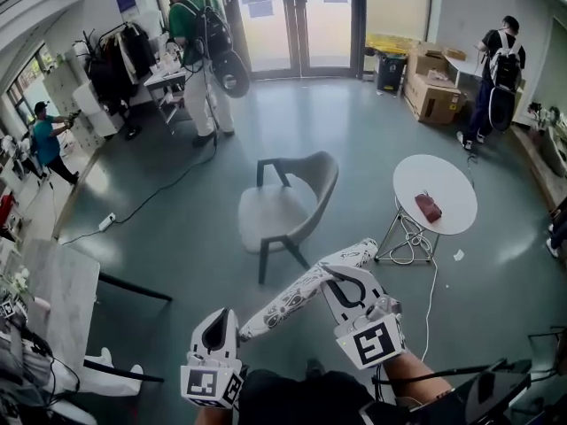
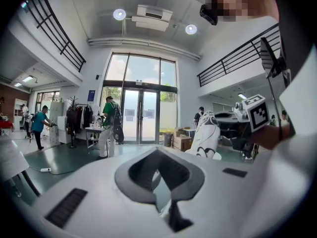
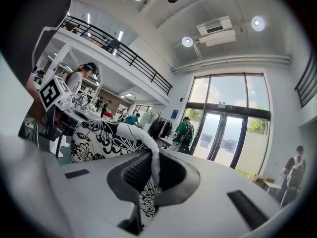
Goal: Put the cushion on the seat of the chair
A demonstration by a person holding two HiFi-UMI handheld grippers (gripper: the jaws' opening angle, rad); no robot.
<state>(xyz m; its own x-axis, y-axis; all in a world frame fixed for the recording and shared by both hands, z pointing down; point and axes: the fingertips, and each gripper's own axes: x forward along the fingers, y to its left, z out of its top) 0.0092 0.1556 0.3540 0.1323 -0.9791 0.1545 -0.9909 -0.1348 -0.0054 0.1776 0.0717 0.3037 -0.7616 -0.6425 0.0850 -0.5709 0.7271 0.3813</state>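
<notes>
A grey chair (image 1: 285, 209) stands on the green floor ahead of me, its seat bare. The cushion (image 1: 306, 289), white with a black floral print, hangs between my two grippers, in front of the chair and lower in the head view. My right gripper (image 1: 350, 283) is shut on the cushion's edge; the printed fabric (image 3: 104, 138) runs up through the right gripper (image 3: 154, 175). My left gripper (image 1: 219, 324) sits at the cushion's other end. In the left gripper view a thin pale edge shows between the nearly closed jaws of the left gripper (image 2: 161, 177), and the cushion (image 2: 208, 133) rises to the right.
A round white table (image 1: 447, 180) with a dark red object (image 1: 428, 206) stands right of the chair, cables under it. A cord (image 1: 159, 193) crosses the floor at left. A person in green (image 1: 197, 34) stands by the glass doors, another person (image 1: 498, 69) near the cardboard boxes (image 1: 432, 91).
</notes>
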